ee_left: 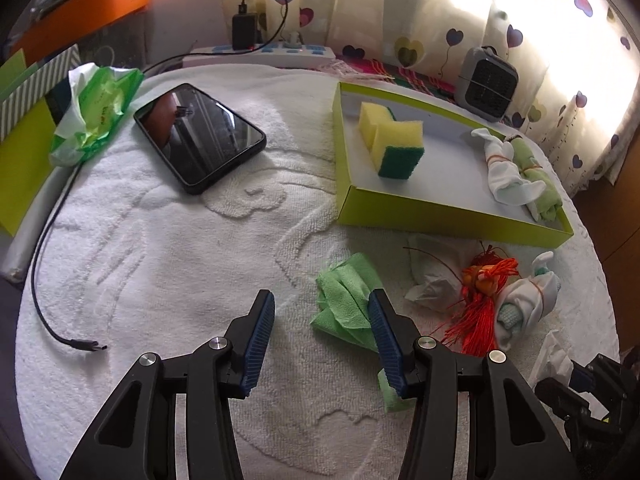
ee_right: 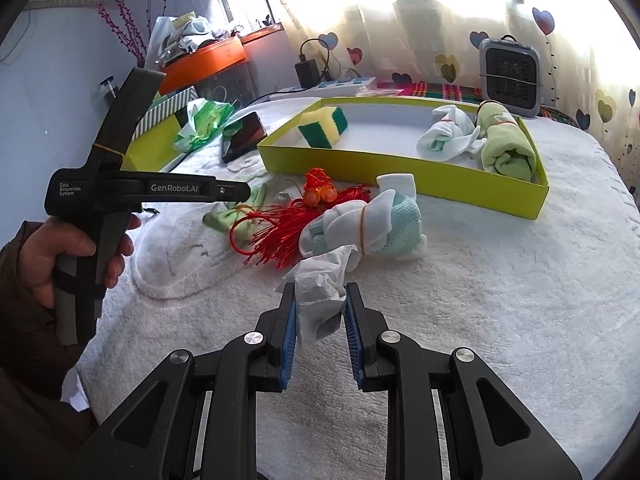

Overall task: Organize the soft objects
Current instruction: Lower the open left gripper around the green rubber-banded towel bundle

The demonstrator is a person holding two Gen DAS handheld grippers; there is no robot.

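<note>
At the bottom of the right wrist view, the right gripper (ee_right: 320, 312) is clamped on a crumpled white tissue (ee_right: 320, 292), its blue pads pinching the paper just above the white towel (ee_right: 500, 300) that covers the table, seemingly to carry it off as one of the soft items. At the bottom centre of the left wrist view, the left gripper (ee_left: 320, 320) stands open and empty, its right finger lying against a loose green cloth (ee_left: 346, 300) that sits outside the gap rather than between the pads, so it appears poised to take that cloth next. At the left edge of the right wrist view, a hand (ee_right: 60, 256) grips the left tool's handle. Just beyond, in mid-frame, a red tassel (ee_right: 280, 224) and a banded sock bundle (ee_right: 372, 220) lie together on the towel, not yet sorted. Farther back, right of centre, the yellow-green box (ee_right: 400, 164) already holds two sponges (ee_right: 324, 124) at its left end and a white sock roll (ee_right: 448, 136) beside a green roll (ee_right: 508, 144) at its right, which suggests it serves as the collecting tray, with bare floor left in the middle. At upper left lie a phone (ee_left: 200, 136) and a tissue pack (ee_left: 96, 108); a small heater (ee_right: 512, 76) stands against the heart-print curtain (ee_left: 440, 20) at the top.
</note>
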